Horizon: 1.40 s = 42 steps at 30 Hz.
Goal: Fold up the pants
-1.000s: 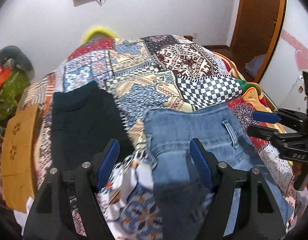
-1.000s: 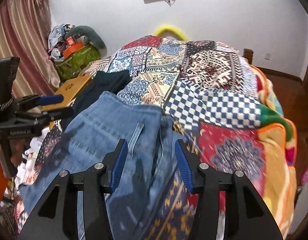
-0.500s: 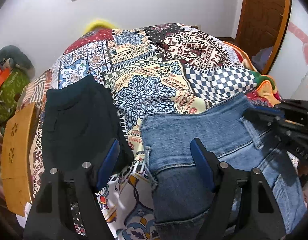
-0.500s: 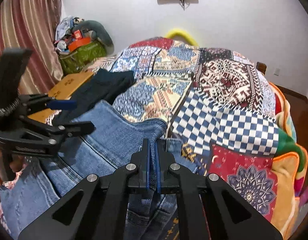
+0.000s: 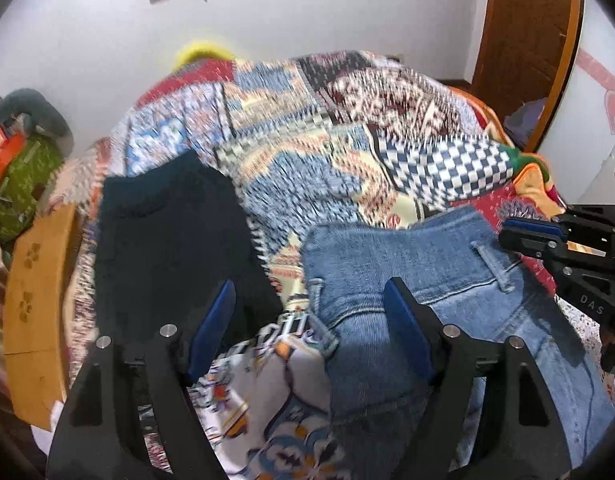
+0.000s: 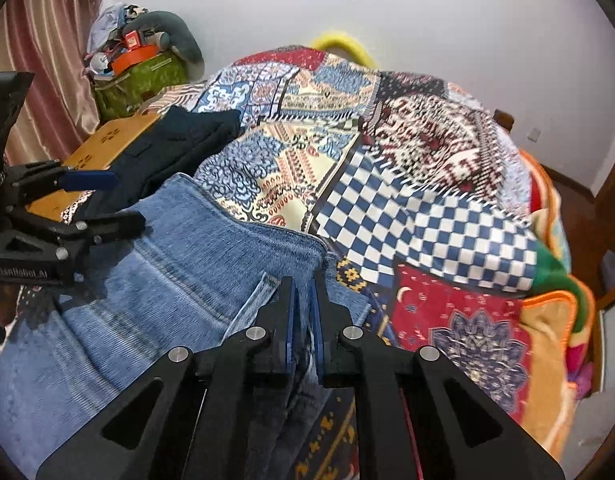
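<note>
A: Two grippers on the go. Your right gripper [image 6: 302, 300] has its blue pads pressed together on the waistband corner of the blue jeans [image 6: 155, 300], right beside the belt loop [image 6: 253, 300]. A fold of denim sits pinched between the pads.

B: And your left gripper [image 5: 307, 320]?

A: Its jaws are apart and opening. The left edge of the jeans' waistband lies between them, closer to the right-hand pad, but neither pad presses on it. Below the gap you see the denim edge and the patterned bedspread [image 5: 299, 168].

B: Where do the jeans lie?

A: On the bed, waistband towards the wall, legs running back under both of your grippers and out of view. From the left wrist view the band spans from your left gripper across to your right one, which comes in from the right edge of the picture.

B: Anything beside them?

A: One dark folded garment [image 5: 163, 240], just left of the jeans, with a strip of bedspread showing between the two. Your left gripper's left-hand pad hangs over its near corner; I cannot tell whether it touches.

B: Further out?

A: A wooden board [image 5: 31, 304] at the left edge of the bed, a green bag [image 6: 139, 76] piled with odds and ends against the curtain [image 6: 47, 60], a yellow ring [image 6: 341, 44] behind the far end of the bed, a brown door [image 5: 523, 40] on the right.
</note>
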Available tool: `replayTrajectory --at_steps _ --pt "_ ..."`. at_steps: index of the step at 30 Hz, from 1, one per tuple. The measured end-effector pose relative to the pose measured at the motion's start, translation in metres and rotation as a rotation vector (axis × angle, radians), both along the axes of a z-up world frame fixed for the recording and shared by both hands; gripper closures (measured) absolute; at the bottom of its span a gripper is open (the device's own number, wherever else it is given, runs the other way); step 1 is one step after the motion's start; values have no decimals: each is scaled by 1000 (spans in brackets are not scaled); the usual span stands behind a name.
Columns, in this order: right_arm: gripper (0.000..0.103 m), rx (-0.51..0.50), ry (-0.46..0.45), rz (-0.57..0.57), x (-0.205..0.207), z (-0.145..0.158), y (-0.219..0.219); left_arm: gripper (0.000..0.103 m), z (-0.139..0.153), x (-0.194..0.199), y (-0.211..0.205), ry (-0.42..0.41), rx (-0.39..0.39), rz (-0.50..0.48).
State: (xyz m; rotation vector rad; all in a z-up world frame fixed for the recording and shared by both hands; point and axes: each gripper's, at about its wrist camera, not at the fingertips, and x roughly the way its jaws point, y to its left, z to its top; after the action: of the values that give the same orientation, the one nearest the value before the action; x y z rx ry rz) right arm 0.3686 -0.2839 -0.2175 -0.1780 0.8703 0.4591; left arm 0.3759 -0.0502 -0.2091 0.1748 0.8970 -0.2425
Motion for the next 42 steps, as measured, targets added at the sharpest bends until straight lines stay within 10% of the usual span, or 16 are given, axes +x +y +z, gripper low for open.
replayTrajectory --at_steps 6,18,32,42 --pt "91 26 -39 -14 -20 31 -14 25 50 -34 7 -99 -28 13" --pt "21 90 -141 15 -89 68 -25 7 48 -93 4 -55 -66 -25" --pt "21 233 207 -23 -82 -28 -42 6 -33 -61 5 348 -253 -36" --pt "20 428 378 16 -43 -54 -39 7 -53 -34 -9 436 -388 -133"
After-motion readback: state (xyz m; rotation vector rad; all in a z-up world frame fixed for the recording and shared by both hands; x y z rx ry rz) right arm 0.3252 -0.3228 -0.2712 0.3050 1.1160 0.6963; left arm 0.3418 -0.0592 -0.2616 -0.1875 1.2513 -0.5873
